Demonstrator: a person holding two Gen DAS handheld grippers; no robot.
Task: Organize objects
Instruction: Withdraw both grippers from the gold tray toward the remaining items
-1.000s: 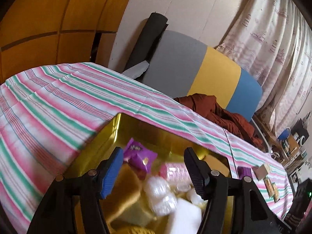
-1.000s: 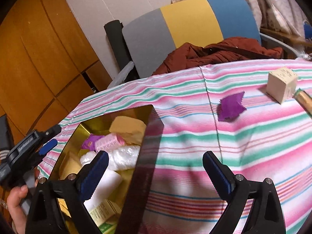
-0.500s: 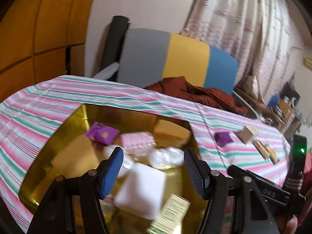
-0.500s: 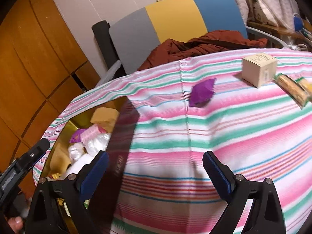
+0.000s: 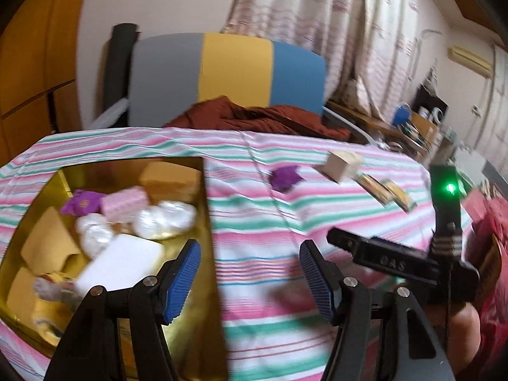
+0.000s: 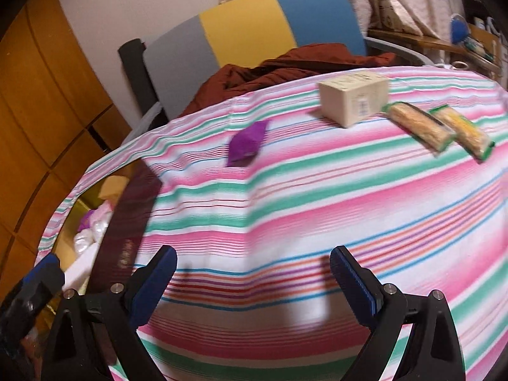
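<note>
A gold tin (image 5: 208,222) on the striped tablecloth holds several packets and boxes; its dark outer wall (image 6: 133,219) shows in the right wrist view. On the cloth lie a purple packet (image 5: 284,177) (image 6: 247,143), a beige box (image 5: 341,165) (image 6: 354,97) and two snack bars (image 5: 385,192) (image 6: 441,128). My left gripper (image 5: 250,281) is open and empty over the tin's right wall. My right gripper (image 6: 254,289) is open and empty above bare cloth, short of the purple packet.
A grey, yellow and blue chair back (image 5: 228,70) with a rust-brown garment (image 5: 254,117) stands behind the table. Wooden cabinets (image 6: 41,101) are at the left, curtains and a cluttered shelf (image 5: 412,127) at the right.
Both grippers have swung right, away from the tin toward the loose items. The purple packet, box and snack bars now appear nearer in the right wrist view. Both stay open.
</note>
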